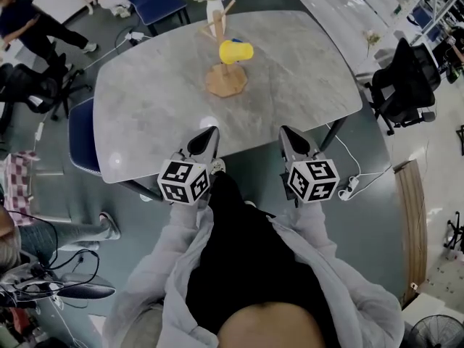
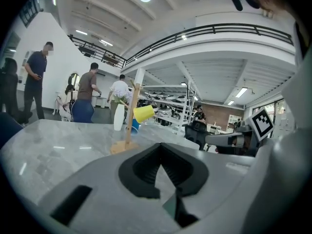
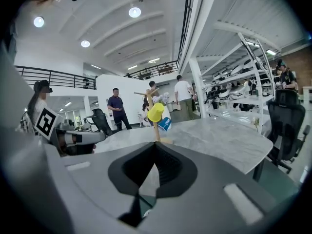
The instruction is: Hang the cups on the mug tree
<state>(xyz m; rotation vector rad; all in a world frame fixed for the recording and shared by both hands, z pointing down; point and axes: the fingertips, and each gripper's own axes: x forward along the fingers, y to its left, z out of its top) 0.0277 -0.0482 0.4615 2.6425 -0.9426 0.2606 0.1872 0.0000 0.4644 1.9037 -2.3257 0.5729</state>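
The blue cup [image 1: 237,40] is almost wholly hidden behind the yellow cup [image 1: 235,51] on the mug tree [image 1: 225,80].

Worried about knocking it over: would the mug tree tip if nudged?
Probably tippy: the mug tree is a thin post on a small base. The yellow cup hanging off one side likely pulls it that way.

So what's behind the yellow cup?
A blue cup, mostly covered by the yellow cup from above. Farther back stands a white vase of flowers. What holds the blue cup up is hidden.
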